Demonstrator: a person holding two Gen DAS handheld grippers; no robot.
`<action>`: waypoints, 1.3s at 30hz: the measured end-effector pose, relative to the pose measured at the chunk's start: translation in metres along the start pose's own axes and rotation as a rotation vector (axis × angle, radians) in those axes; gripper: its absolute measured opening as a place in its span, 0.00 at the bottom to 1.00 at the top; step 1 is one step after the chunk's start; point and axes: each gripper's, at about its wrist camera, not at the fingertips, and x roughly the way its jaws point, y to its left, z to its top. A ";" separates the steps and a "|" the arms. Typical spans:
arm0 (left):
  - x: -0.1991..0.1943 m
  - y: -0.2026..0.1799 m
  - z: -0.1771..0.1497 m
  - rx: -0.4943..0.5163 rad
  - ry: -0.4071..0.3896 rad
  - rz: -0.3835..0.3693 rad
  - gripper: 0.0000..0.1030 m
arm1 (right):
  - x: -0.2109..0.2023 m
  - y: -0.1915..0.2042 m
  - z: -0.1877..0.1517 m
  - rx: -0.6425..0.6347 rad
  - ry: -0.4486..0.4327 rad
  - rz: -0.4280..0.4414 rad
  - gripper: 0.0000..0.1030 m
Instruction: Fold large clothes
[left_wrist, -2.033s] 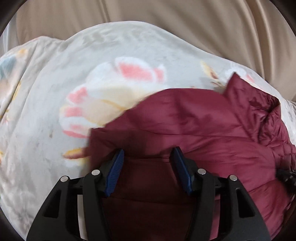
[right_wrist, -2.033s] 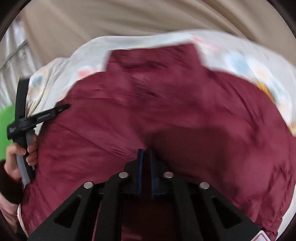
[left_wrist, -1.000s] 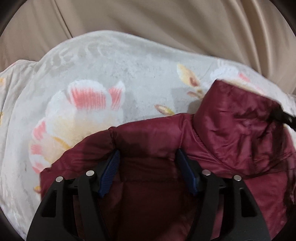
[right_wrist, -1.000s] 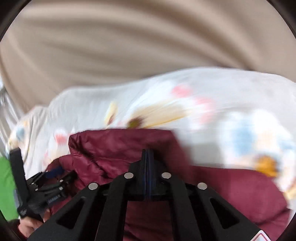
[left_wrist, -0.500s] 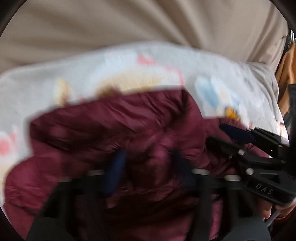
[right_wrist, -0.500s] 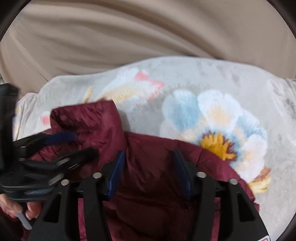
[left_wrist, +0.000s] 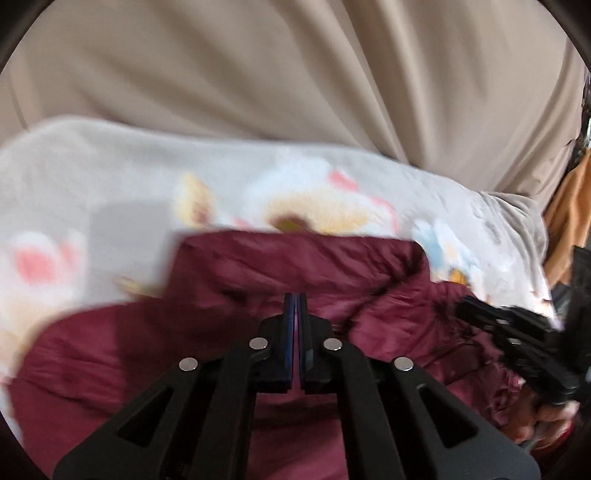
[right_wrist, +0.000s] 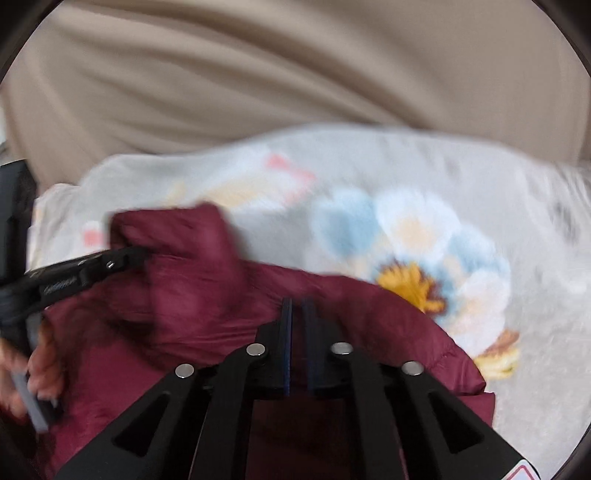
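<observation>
A dark red puffer jacket (left_wrist: 303, 266) lies bunched on a floral blanket (left_wrist: 110, 177); it also shows in the right wrist view (right_wrist: 192, 295). My left gripper (left_wrist: 295, 302) has its jaws pressed together over the jacket's upper fold. My right gripper (right_wrist: 298, 306) has its jaws nearly together with red fabric between them, at the jacket's right edge. Each gripper shows in the other's view: the right one at the right edge (left_wrist: 517, 332), the left one at the left edge (right_wrist: 81, 277).
The floral blanket (right_wrist: 424, 236) spreads beyond the jacket. A beige curtain (left_wrist: 295, 74) hangs behind it. An orange cloth (left_wrist: 569, 206) shows at the far right. A hand (right_wrist: 40, 365) holds the left gripper's handle.
Both grippers were open half a second ago and have shut on the jacket. The views have shifted slightly and are blurred by motion.
</observation>
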 end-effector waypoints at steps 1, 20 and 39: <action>-0.001 0.003 0.002 0.016 -0.004 0.036 0.01 | -0.003 0.007 0.002 -0.012 0.004 0.026 0.09; 0.067 0.022 0.021 -0.007 0.103 0.116 0.07 | 0.093 0.069 0.057 -0.008 0.132 0.121 0.00; 0.013 0.045 -0.021 -0.050 0.135 0.077 0.04 | 0.067 0.046 -0.007 -0.083 0.178 0.062 0.00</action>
